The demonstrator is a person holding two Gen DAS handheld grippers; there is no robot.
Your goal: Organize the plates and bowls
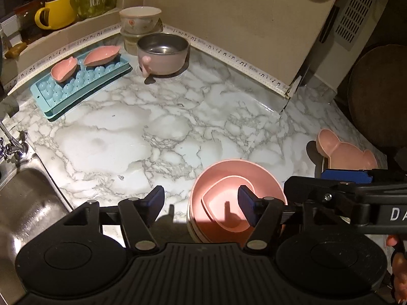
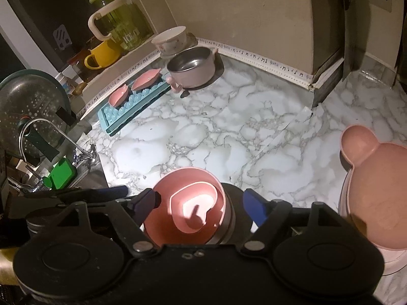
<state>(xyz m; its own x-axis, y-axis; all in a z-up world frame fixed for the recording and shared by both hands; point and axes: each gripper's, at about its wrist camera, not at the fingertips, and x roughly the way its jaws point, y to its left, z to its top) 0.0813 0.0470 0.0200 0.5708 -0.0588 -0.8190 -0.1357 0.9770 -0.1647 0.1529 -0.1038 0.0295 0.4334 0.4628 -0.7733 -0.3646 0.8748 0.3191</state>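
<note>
At the far left the steel sink (image 1: pixel 28 203) drops below the marble tabletop (image 1: pixel 142 132). Further back a blue ice tray (image 1: pixel 81 86) lies against the wall strip with two small pink leaf-shaped dishes (image 1: pixel 101 56) resting on it. Just right of the tray stands a grey bowl with a pink handle (image 1: pixel 162 56), and behind it a floral bowl (image 1: pixel 140 20) sits on a stack of others.

Near the front edge is a pink round bowl (image 2: pixel 188 203) with a smaller heart-shaped pink dish (image 2: pixel 195 211) nested inside it. The left gripper (image 1: pixel 201 203) has its jaws spread, one finger over bare marble and the other over the bowl, pinching nothing. The right gripper (image 2: pixel 201 203) hangs over the same bowl, jaws spread to either side of it, not closed on it.

At the right, a pink bear-shaped plate (image 2: pixel 376 183) sits well apart from the bowl.
</note>
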